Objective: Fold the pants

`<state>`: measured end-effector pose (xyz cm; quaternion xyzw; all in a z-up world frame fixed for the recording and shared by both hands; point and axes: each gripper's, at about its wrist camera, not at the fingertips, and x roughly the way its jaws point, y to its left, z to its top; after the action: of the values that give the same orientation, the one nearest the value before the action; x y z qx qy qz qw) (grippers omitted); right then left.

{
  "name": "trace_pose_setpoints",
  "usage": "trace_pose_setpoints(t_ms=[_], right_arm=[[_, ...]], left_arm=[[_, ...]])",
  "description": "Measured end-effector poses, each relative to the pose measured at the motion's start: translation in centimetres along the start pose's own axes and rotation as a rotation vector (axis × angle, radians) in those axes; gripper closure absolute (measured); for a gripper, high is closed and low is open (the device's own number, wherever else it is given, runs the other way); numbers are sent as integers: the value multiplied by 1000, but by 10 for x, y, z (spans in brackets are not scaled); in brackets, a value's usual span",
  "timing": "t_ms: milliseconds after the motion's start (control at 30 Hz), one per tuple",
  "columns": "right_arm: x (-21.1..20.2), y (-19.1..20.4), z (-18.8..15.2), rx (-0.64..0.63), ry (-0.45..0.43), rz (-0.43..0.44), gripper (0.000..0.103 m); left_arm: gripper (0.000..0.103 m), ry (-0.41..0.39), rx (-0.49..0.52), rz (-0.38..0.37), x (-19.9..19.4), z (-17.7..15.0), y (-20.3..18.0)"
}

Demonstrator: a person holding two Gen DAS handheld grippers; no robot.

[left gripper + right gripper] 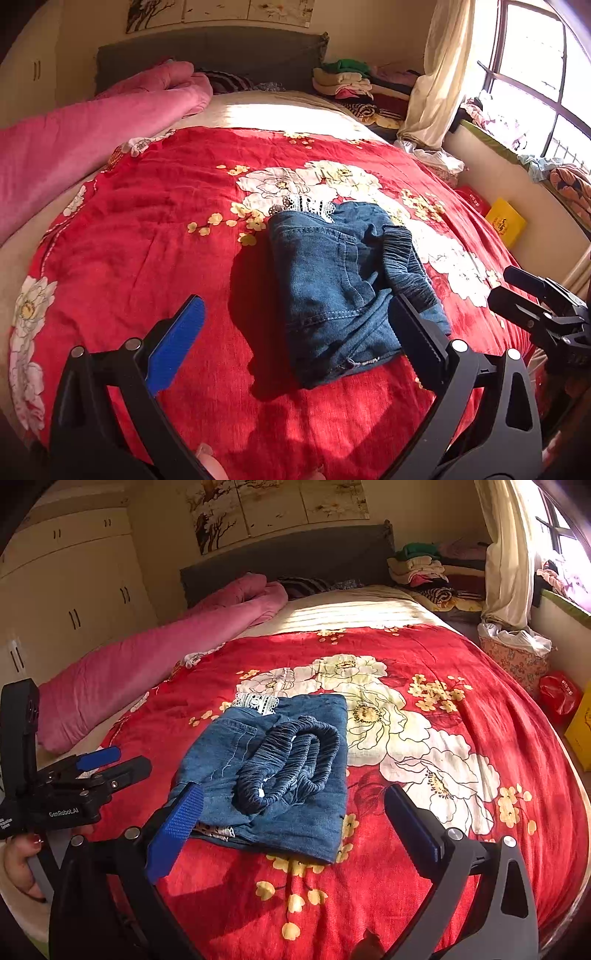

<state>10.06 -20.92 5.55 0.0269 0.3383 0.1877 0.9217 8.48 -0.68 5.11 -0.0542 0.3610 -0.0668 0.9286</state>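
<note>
The blue denim pants (332, 291) lie folded in a compact bundle on the red floral blanket (147, 240), the elastic waistband (291, 764) on top and a strip of white lace (256, 701) showing at the far end. My left gripper (295, 301) hovers over the near-left side of the bundle, jaws wide open and the pads off the cloth. My right gripper (291, 790) stands open above the near edge of the pants (269, 775), nothing pressed between its pads. Each gripper shows in the other's view: the right gripper (504, 286) at the right edge, the left gripper (127, 760) at the left edge.
A rolled pink quilt (92, 129) runs along the bed's left side. Stacked clothes (351, 85) sit by the grey headboard (288, 554). Curtain (436, 74) and window at right; a yellow box (506, 221) and red bag (557, 698) on the floor. A hand (22, 864) holds the left gripper.
</note>
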Motion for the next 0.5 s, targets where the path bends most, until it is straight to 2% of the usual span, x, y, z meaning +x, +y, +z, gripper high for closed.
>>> trace_pose_setpoints(t_ms=[500], right_arm=[[-38, -3, -19, -11, -31, -49, 5]], left_arm=[[10, 22, 3, 11, -31, -43, -11]])
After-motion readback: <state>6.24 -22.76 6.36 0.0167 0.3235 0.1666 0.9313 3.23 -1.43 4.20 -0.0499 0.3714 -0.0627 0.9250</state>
